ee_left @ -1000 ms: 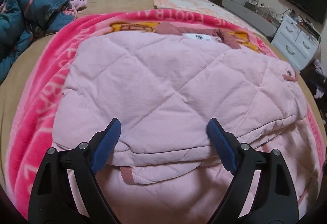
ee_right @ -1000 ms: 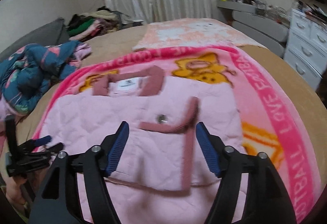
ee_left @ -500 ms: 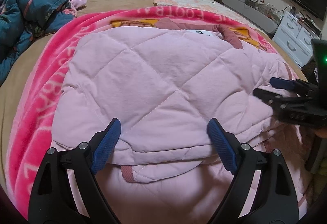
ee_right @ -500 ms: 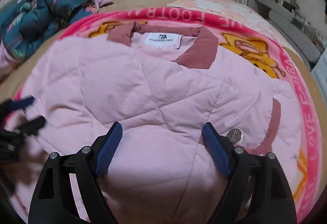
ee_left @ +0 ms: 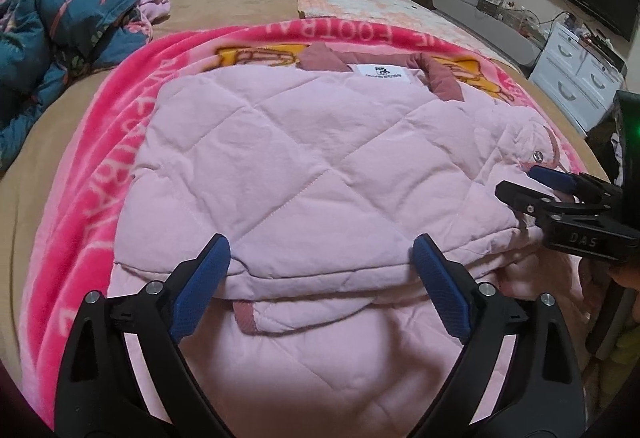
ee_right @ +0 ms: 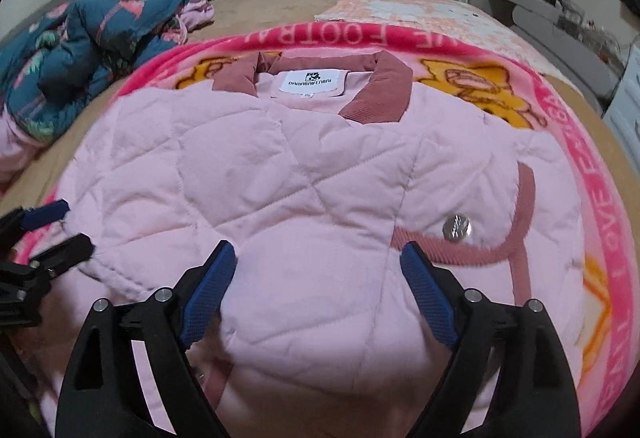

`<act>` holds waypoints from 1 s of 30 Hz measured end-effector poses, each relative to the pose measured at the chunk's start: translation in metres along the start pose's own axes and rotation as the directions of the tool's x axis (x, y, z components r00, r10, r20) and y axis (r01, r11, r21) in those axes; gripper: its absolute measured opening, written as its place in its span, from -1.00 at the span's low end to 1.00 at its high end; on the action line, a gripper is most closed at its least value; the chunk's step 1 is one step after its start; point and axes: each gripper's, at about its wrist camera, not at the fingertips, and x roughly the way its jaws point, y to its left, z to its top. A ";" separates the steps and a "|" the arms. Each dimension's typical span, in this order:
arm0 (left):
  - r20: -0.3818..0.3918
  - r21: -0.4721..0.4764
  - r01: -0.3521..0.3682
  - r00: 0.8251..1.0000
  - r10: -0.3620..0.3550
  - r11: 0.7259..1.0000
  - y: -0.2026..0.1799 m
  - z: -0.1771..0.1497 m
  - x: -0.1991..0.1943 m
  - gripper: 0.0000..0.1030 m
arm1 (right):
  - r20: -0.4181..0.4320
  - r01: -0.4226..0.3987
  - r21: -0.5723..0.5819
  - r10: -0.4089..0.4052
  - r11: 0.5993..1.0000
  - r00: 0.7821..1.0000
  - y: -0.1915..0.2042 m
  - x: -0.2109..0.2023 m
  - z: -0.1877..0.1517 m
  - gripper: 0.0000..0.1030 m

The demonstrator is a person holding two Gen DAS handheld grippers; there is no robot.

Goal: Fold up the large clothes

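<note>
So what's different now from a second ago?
The right gripper moved left and lower over the pink jacket, coming into the left camera's view. Nothing was grabbed or dropped. The left gripper stayed open over the folded hem, and the jacket stayed on the pink blanket.

Each black claw has blue ribbed pads and silver screws.

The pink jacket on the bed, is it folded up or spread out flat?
Partly folded. The pink jacket has a quilted panel doubled over its lower part, leaving a layered edge by the left gripper. Its collar lies flat.
</note>
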 end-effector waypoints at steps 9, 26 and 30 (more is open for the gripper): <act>0.042 -0.055 -0.001 0.999 0.004 0.998 0.008 0.003 -0.025 0.82 | 0.039 -0.071 0.074 0.068 0.995 0.997 -0.002 -0.030 -0.007 0.84; 0.129 -0.114 -0.047 0.990 0.062 0.992 0.031 -0.010 -0.074 0.82 | 0.124 -0.090 0.093 0.078 0.992 0.989 0.008 -0.076 -0.010 0.85; 0.150 -0.128 -0.039 0.987 0.059 0.991 0.033 -0.013 -0.086 0.82 | 0.152 -0.093 0.101 0.077 0.991 0.985 0.009 -0.090 -0.010 0.92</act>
